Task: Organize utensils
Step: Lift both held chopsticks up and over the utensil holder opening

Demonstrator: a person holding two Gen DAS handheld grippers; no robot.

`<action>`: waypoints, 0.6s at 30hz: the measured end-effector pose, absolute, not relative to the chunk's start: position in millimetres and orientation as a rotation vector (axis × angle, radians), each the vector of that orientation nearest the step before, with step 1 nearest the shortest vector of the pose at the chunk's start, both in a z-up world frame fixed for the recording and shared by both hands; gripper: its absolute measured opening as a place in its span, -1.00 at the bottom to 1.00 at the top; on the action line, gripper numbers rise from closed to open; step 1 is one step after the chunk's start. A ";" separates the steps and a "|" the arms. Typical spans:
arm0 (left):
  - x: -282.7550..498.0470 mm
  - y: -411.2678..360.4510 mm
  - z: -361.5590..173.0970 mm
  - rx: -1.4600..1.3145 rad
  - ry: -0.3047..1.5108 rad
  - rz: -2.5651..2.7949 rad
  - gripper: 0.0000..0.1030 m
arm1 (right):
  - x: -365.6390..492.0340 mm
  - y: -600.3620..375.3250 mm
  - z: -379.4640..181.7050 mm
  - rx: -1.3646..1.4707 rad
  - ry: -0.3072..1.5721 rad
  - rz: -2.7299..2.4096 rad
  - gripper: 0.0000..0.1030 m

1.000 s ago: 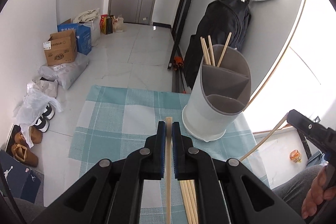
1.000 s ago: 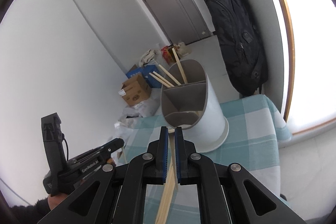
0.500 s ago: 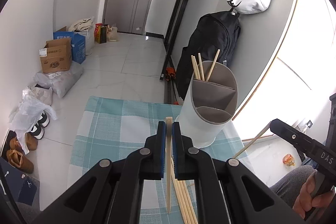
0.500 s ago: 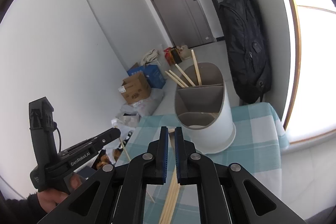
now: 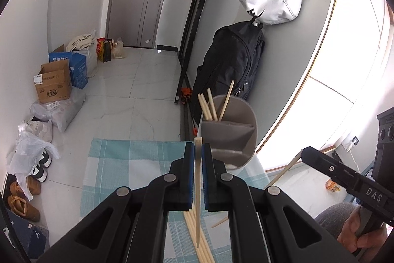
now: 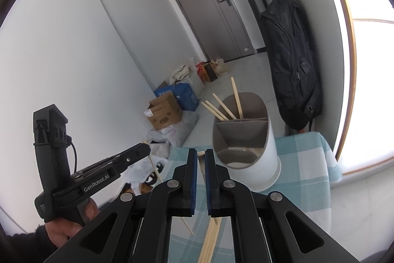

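Clamping one chopstick each, both grippers hang raised, presumably to drop them into the holder.

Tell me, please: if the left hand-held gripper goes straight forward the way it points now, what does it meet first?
Probably the utensil holder. The left hand-held gripper, shut on a chopstick, points at the holder's near left wall, so the chopstick's tip would likely touch there first. Depth is unclear; it might pass just left.

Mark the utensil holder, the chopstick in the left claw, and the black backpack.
utensil holder (image 6: 266, 164): right wrist view, white outer wall.
chopstick (image 5: 197, 179): left wrist view, shaft between the pads.
black backpack (image 5: 231, 61): left wrist view, front panel.
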State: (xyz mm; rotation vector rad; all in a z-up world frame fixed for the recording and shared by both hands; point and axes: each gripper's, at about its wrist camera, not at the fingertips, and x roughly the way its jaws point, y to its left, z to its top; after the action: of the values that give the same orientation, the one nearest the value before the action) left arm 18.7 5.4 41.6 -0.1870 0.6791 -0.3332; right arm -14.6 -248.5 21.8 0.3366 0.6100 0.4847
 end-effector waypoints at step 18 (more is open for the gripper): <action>81.1 -24.3 123.3 -0.238 0.580 -0.415 -0.96 | 48.6 -289.1 121.5 0.389 0.477 0.474 -0.93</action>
State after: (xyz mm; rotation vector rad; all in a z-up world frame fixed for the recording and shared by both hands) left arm 81.1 -24.3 123.3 -0.2381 0.5797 -0.4152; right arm 48.6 -289.1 121.5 0.3894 0.4773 0.4741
